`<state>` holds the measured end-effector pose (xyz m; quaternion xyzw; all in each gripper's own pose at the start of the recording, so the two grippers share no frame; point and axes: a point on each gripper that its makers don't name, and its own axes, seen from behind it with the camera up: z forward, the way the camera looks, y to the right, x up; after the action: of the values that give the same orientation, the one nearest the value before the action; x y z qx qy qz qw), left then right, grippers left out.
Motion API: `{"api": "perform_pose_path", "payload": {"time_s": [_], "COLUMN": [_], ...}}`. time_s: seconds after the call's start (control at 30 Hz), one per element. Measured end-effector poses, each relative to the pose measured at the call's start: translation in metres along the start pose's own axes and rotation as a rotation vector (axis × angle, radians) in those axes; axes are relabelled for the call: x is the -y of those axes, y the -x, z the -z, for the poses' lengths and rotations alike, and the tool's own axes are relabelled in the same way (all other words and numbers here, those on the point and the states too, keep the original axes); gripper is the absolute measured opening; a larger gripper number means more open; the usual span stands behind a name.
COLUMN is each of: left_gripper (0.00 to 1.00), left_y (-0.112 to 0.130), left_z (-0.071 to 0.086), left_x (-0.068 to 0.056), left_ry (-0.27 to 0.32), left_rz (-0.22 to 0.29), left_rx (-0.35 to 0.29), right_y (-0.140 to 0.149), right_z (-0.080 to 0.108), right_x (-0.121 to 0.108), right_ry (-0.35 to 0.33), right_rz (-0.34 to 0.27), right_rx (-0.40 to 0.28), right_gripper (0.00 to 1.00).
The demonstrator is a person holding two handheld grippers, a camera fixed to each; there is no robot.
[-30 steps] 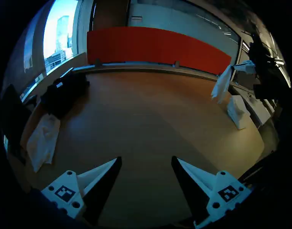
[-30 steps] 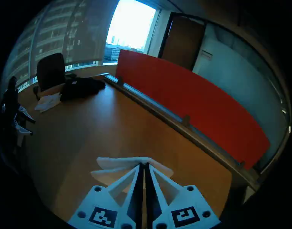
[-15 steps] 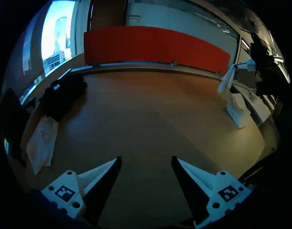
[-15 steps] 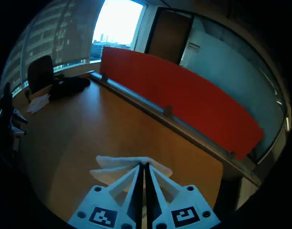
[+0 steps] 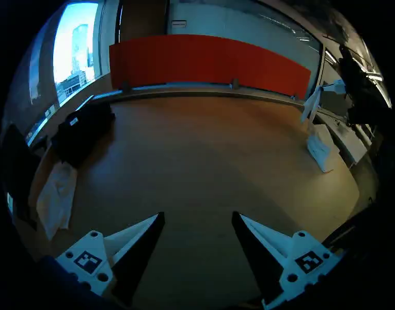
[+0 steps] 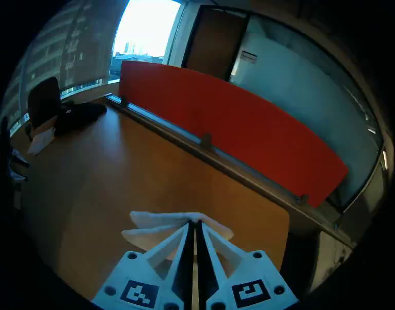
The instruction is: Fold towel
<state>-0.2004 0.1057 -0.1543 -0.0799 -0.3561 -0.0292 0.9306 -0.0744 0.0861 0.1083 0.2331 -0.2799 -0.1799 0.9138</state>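
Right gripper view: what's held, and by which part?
The right gripper is shut on the white towel, pinching a bunched edge. The left gripper is open, holding nothing.

The right tongs (image 6: 196,227) sit at bottom centre, their fingers pressed together with only a thin slit between them. A white towel (image 6: 156,227) is clamped between both fingers, and its folds fan out on either side of the tips, over the wooden bench (image 6: 120,170). A red partition (image 6: 238,129) runs along the far edge of the bench. At the far left end lie a black bag (image 6: 78,111) and a pale item (image 6: 41,142), probably another cloth.
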Motion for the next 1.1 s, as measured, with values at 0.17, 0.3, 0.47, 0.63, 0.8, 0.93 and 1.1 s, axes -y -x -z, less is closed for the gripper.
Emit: {"api": "perform_pose_path", "payload": {"time_s": [0.17, 0.3, 0.47, 0.63, 0.8, 0.93, 1.1], "left_gripper": [0.97, 0.96, 0.97, 0.97, 0.97, 0.97, 0.97], "left_y": [-0.002, -0.004, -0.008, -0.011, -0.013, -0.013, -0.011], "left_z": [-0.002, -0.004, -0.006, -0.006, -0.004, -0.003, -0.003], "left_x": [-0.005, -0.009, -0.012, -0.016, -0.019, -0.021, -0.023], "left_ry": [0.005, 0.010, 0.016, 0.022, 0.026, 0.032, 0.036], "left_rz": [-0.006, -0.011, -0.023, -0.031, -0.039, -0.043, -0.054], "left_rx": [0.002, 0.002, -0.001, -0.003, -0.006, -0.005, -0.003], "right_y": [0.010, 0.017, 0.027, 0.041, 0.064, 0.086, 0.112], "right_z": [0.002, 0.006, 0.014, 0.027, 0.043, 0.056, 0.069], "right_x": [-0.009, -0.014, -0.023, -0.031, -0.033, -0.032, -0.029], "right_ry": [0.009, 0.017, 0.032, 0.049, 0.066, 0.079, 0.094], "right_rz": [-0.011, -0.018, -0.029, -0.045, -0.065, -0.086, -0.120], "right_rx": [0.012, 0.016, 0.022, 0.031, 0.050, 0.068, 0.086], "right_gripper": [0.02, 0.02, 0.02, 0.02, 0.02, 0.02, 0.02]}}
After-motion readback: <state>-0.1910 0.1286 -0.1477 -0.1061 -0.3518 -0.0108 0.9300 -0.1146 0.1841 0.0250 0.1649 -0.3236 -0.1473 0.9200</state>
